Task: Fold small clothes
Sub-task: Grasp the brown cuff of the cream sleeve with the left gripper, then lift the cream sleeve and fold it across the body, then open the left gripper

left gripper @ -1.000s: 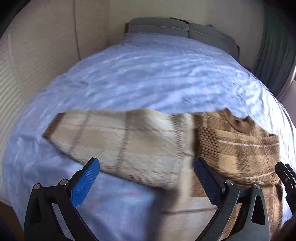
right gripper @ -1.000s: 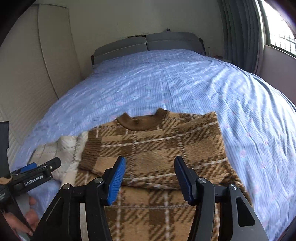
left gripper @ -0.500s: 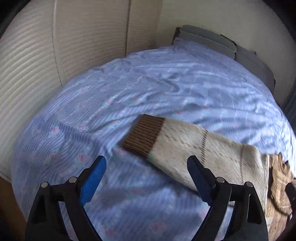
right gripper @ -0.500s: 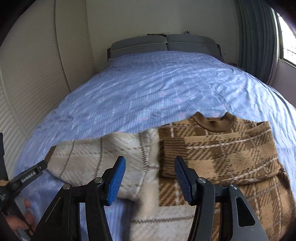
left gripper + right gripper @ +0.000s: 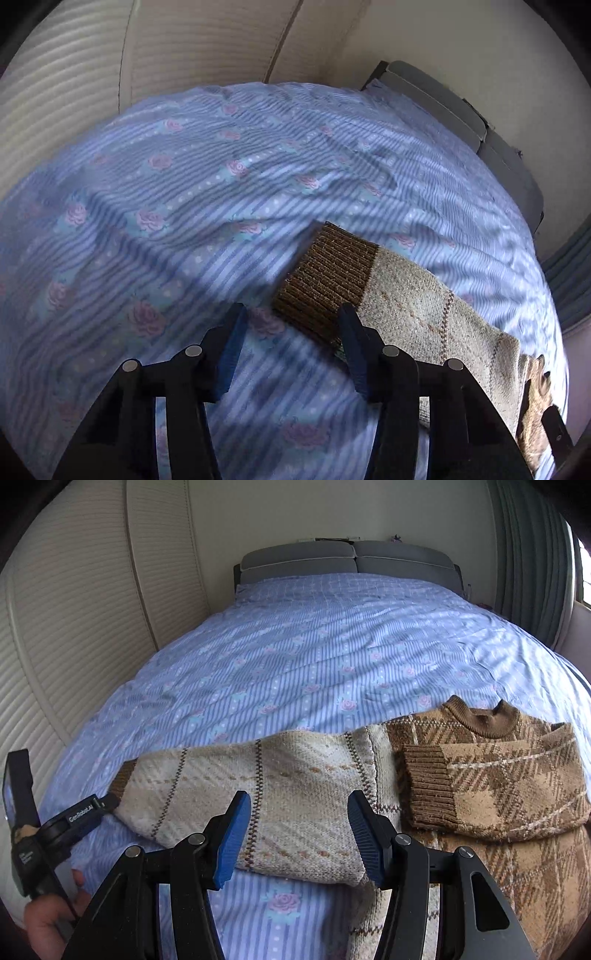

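Note:
A small brown plaid sweater point(image 5: 509, 775) lies on the blue bedspread point(image 5: 332, 657). Its right sleeve is folded across the chest. Its left sleeve point(image 5: 266, 786) lies inside out, cream, stretched out to the left, ending in a brown ribbed cuff point(image 5: 328, 280). My left gripper point(image 5: 291, 350) is open right at that cuff, with its right finger against the cuff's near edge; it also shows in the right wrist view point(image 5: 85, 812). My right gripper point(image 5: 299, 834) is open and empty, hovering over the cream sleeve near the shoulder.
A cream louvred wardrobe point(image 5: 74, 635) runs along the bed's left side. A grey headboard point(image 5: 351, 559) stands at the far end. Grey curtains point(image 5: 528, 561) and a window are on the right. The person's hand point(image 5: 48, 919) holds the left gripper.
The left gripper has swung left along the sleeve to its cuff and its jaws have narrowed. The right gripper has moved left from over the sweater's body to over the cream sleeve.

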Motion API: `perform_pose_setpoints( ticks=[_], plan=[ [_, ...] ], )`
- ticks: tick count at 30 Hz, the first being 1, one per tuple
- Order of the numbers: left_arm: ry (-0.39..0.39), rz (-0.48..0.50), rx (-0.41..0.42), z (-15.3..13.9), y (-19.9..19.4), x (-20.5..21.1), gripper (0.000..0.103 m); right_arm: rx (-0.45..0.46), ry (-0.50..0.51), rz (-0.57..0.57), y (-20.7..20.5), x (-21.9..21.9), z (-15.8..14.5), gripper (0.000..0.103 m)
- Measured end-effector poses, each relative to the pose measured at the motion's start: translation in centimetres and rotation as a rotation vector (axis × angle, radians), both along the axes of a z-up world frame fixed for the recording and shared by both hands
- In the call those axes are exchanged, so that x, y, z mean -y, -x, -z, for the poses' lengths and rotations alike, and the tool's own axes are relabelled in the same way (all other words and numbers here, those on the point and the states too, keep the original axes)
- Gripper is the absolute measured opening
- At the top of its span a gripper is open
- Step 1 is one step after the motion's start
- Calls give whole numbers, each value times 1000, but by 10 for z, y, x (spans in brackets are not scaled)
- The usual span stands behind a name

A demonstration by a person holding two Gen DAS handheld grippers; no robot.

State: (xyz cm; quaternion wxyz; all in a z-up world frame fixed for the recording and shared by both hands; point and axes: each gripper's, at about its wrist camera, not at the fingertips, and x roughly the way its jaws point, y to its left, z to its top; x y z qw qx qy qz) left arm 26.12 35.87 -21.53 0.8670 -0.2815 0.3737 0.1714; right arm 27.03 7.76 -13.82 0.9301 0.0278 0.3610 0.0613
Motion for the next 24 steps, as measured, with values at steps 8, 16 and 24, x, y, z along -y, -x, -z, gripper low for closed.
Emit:
perform_pose_setpoints(
  ticks=[8, 16, 24],
  plan=[
    [46, -27, 40, 5, -6, -1, 38, -12, 2, 8, -2, 3, 6, 56],
    [55, -84, 75, -8, 4, -6, 12, -16, -17, 31, -3, 17, 3, 56],
    [-56, -24, 118, -59, 9, 24, 10, 1, -49, 66, 5, 48, -14, 56]
  ],
)
